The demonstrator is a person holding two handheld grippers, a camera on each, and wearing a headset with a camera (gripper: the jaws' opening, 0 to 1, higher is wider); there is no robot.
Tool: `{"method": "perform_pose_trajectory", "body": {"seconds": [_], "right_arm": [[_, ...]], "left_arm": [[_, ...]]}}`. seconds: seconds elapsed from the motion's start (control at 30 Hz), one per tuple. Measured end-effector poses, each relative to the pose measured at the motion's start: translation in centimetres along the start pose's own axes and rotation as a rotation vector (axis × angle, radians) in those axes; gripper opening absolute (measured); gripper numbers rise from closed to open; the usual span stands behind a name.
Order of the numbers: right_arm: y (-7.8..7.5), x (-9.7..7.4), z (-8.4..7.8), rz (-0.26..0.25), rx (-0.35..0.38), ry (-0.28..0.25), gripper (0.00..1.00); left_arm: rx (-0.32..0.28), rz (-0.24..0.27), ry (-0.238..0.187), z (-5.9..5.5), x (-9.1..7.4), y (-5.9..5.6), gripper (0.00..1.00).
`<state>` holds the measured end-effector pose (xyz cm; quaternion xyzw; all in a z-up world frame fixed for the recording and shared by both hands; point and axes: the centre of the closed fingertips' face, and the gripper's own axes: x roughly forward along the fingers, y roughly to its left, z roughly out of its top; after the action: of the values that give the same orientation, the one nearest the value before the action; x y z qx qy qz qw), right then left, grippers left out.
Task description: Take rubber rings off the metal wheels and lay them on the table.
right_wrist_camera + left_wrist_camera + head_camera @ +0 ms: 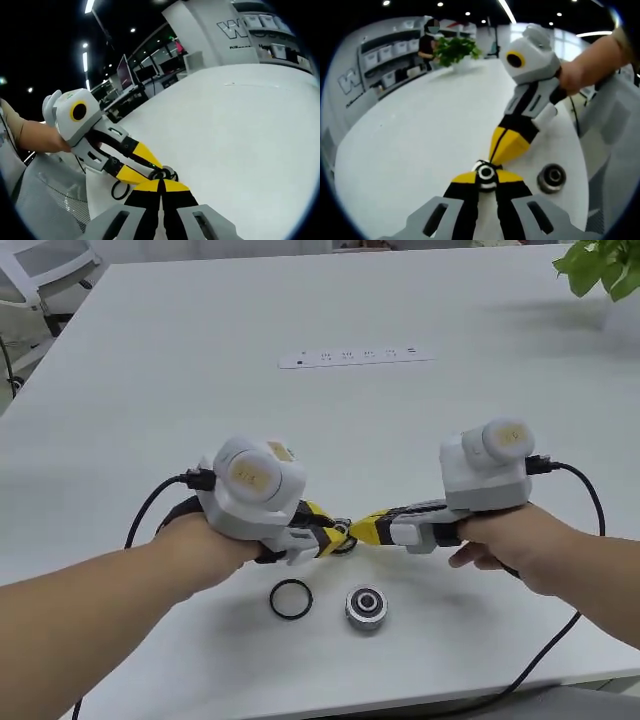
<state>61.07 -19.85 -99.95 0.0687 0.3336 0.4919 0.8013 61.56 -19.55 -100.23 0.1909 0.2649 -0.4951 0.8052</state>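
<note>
Table (pixel 200 390); left gripper (pixel 328 536), right gripper (pixel 360 530) on wheel (pixel 486 172)

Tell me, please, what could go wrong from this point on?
1. The small wheel is held just at the left claw's tips; the right claw's pull on its rubber ring may wrench it free.
2. The bare wheel lies near the table's front edge; a knock might send it off.
</note>
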Motion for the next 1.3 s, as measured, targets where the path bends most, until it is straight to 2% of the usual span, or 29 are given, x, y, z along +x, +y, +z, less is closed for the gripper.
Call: {"method": "perform_pose_trajectory", "body": {"seconds": [0.2, 0.57, 0.6, 0.63, 0.67, 0.7, 0.93, 1.0, 1.13, 1.3], "right_arm": [[0.7, 0.1, -0.1, 0.004, -0.013, 0.005, 0.0], [1.5, -0.1, 0.1, 0.033, 0.004, -0.004, 0.0], [1.6, -0.1, 0.1, 0.038, 0.007, -0.006, 0.0], [2.3, -0.1, 0.3, 0.072, 0.006, -0.012, 0.0], [2.5, -0.1, 0.2, 0.086, -0.002, -0.003, 0.0], [2.2, -0.2, 0.3, 0.062, -0.009, -0.007, 0.0], [1.4, -0.2, 0.3, 0.034, -0.021, -0.008, 0.0], [1.0, -0.2, 0.3, 0.026, -0.013, -0.009, 0.0], [1.0, -0.2, 0.3, 0.022, -0.005, -0.012, 0.0], [1.4, -0.3, 0.6, 0.029, 0.006, -0.027, 0.0]], "left_arm": [[0.006, -0.002, 0.001, 0.0, 0.0, -0.1, 0.12], [0.012, -0.01, -0.003, 0.1, 0.0, -0.3, 0.12], [0.011, -0.01, -0.003, 0.1, 0.0, -0.3, 0.12], [0.011, -0.01, -0.004, 0.1, 0.0, -0.3, 0.12], [0.011, -0.009, -0.003, 0.0, 0.0, -0.3, 0.12], [0.01, -0.009, -0.005, 0.1, 0.0, -0.3, 0.12], [-0.01, -0.003, -0.016, 0.1, 0.0, -0.3, 0.13], [0.001, 0.0, -0.016, 0.0, 0.0, -0.4, 0.13], [0.024, -0.001, -0.012, 0.0, 0.0, -0.5, 0.14], [0.003, -0.01, -0.008, -0.1, -0.3, -0.6, 0.18]]}}
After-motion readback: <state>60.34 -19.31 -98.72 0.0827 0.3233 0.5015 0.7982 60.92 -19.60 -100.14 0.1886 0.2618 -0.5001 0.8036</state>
